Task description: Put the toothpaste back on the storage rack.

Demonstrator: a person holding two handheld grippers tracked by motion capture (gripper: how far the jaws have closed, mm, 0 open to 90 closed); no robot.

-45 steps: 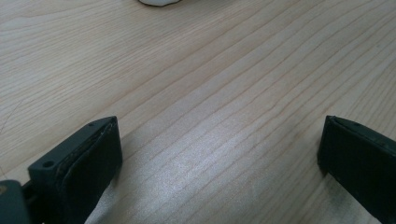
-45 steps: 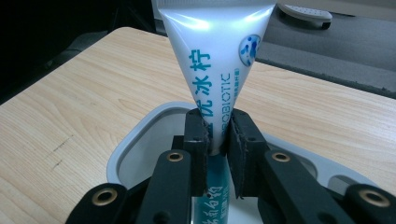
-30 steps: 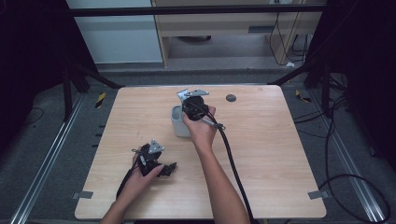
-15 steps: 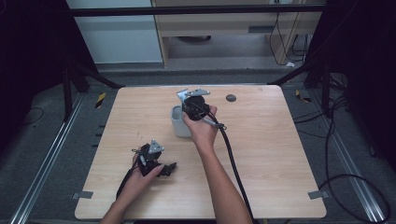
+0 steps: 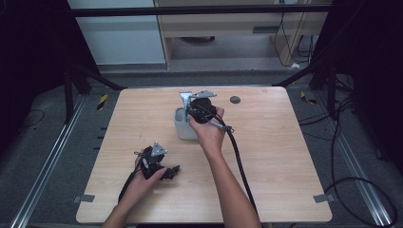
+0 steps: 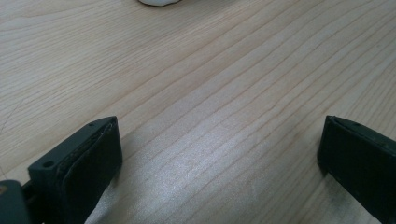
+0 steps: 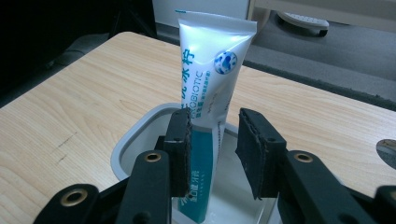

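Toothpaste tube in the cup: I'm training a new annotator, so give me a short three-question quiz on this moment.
1. True or false: the toothpaste tube stands upright in the grey cup.
2. What lies between the jaws of the left gripper? A) a tube B) bare wooden table C) a cup
3. Do the pads of the right gripper press on the tube from both sides?

Key:
1. True; its crimped end points up and its lower end sits inside the cup.
2. B.
3. No. The jaws have just been opening; the tube is between them, and a gap shows beside the right-hand pad in the right gripper view.
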